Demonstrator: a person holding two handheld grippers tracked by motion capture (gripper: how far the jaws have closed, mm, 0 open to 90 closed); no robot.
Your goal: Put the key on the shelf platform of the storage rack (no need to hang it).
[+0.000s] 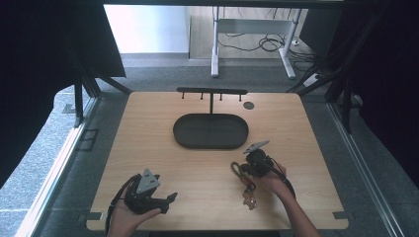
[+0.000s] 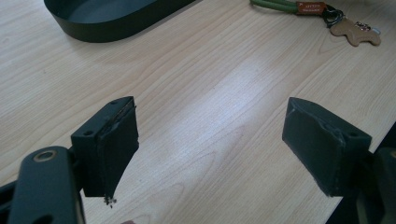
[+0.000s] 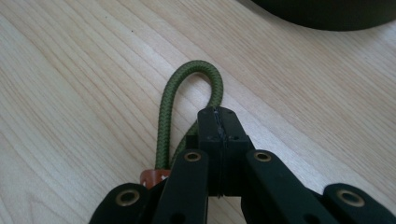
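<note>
Green cord loop [image 3: 187,100] pinched in right hand-held gripper [image 3: 218,122].

The table [image 1: 163,148] has a pale wood-grain top, smooth with a soft sheen where light falls on it. The oval tray [image 1: 211,131] at its middle looks like matt black plastic or coated metal; which one cannot be told. The cord loop [image 3: 187,93] is woven olive-green rope with a rough braided surface, bound by a small reddish-brown tab [image 3: 152,177]. Beside it lies a tan charm [image 2: 355,33] with a leather-like matt face and a dark metal clasp [image 2: 334,14]. The right gripper [image 3: 218,122] is matt black plastic with brass-coloured rivets. The left gripper [image 2: 210,149] carries dull rubbery pads [image 2: 116,144], scuffed and frayed at the edges.
</note>
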